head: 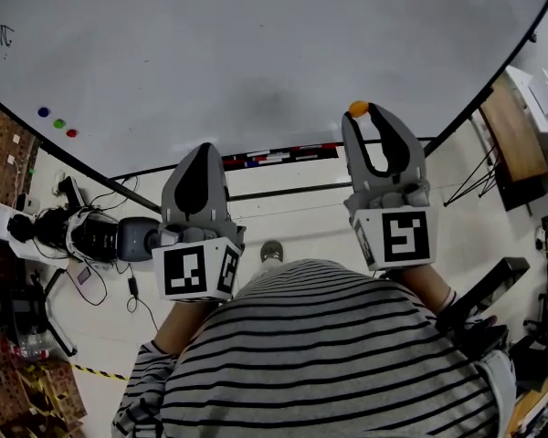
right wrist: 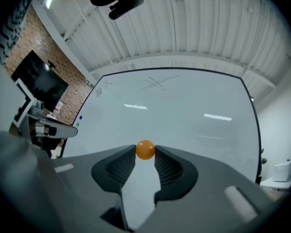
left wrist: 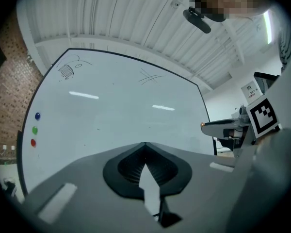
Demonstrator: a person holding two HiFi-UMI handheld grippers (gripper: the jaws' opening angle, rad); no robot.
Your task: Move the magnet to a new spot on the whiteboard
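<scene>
Clamping on the orange magnet (right wrist: 145, 149), the right gripper (head: 362, 117) is pinching it between its jaw tips, at or just off the whiteboard (head: 256, 53) near the lower edge; whether they are touching is uncertain. The left gripper (left wrist: 145, 145) is hovering beside it, jaws pressed together and gripping nothing. Farther left, three small coloured dots (head: 58, 123) are sitting on the board.

magnet (right wrist: 145, 149) seemingly on whiteboard (right wrist: 184, 110), three other magnets (head: 58, 123) far left
</scene>
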